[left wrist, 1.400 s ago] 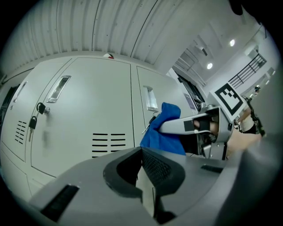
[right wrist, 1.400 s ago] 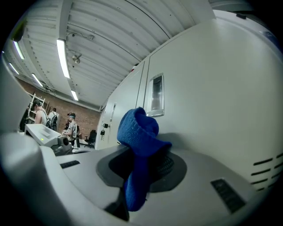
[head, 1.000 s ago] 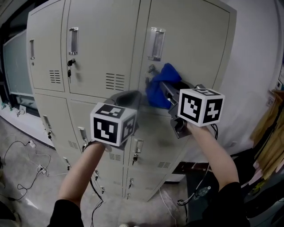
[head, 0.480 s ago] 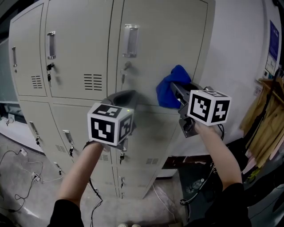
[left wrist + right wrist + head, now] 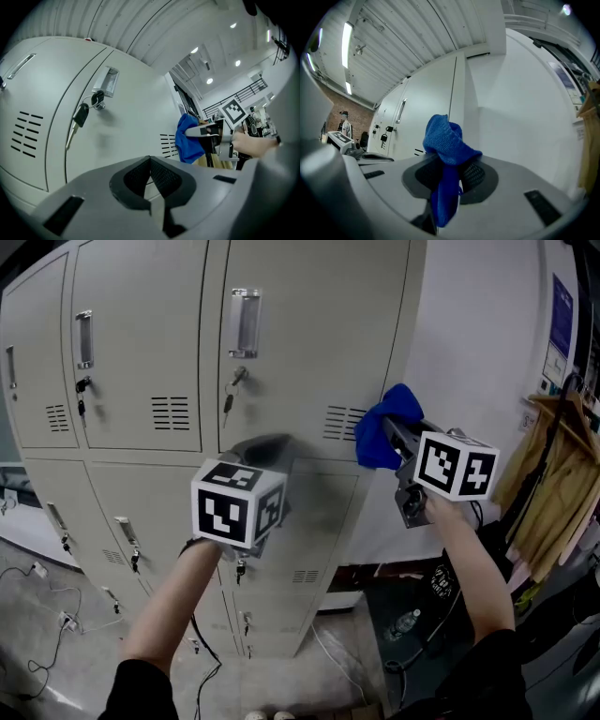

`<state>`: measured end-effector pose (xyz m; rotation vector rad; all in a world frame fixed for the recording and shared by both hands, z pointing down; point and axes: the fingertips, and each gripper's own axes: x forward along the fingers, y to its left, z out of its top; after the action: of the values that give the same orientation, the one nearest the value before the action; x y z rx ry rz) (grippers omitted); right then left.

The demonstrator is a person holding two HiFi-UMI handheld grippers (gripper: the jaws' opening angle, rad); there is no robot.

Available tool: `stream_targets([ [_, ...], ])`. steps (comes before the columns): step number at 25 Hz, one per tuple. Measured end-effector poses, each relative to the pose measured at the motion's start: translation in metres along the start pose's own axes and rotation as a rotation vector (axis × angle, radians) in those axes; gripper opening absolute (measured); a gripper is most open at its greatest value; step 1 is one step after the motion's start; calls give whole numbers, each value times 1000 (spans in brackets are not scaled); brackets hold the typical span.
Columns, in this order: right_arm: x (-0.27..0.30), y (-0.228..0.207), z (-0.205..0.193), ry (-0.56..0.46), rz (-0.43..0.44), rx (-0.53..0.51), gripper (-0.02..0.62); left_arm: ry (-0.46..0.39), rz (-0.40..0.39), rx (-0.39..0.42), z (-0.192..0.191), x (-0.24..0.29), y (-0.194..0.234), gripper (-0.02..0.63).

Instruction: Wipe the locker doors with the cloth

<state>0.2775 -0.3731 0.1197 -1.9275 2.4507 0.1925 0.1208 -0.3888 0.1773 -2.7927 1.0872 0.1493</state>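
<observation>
As shown in the head view, the blue cloth (image 5: 378, 439) is carried by the right gripper (image 5: 397, 431) at the upper locker door (image 5: 309, 343), right edge; contact is probable, not certain. Left gripper view: left gripper (image 5: 150, 180) jaws together, nothing held. Right gripper view: jaws clamped on the cloth. Step judged: wiping; a pressed pass leftward is called for next.

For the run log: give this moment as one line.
right gripper: shut on blue cloth | cloth: at right edge of locker door, by vents | left gripper: shut, empty
</observation>
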Motion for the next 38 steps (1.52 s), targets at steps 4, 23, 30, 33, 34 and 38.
stream_targets([
  [4, 0, -5, 2, 2, -5, 0, 83, 13, 10, -6, -4, -2, 3, 9],
  [23, 68, 182, -11, -33, 322, 14, 83, 41, 232, 21, -9, -99, 86, 9],
  [30, 95, 240, -19, -29, 395, -21, 83, 47, 294, 14, -14, -128, 111, 9],
  [33, 103, 250, -22, -33, 399, -33, 83, 47, 307, 8, -16, -134, 119, 9],
  [34, 104, 251, -22, -42, 399, -41, 83, 47, 310, 6, -17, -135, 121, 9],
  [38, 104, 251, -23, -65, 402, -70, 83, 49, 307, -11, -22, -131, 124, 9],
])
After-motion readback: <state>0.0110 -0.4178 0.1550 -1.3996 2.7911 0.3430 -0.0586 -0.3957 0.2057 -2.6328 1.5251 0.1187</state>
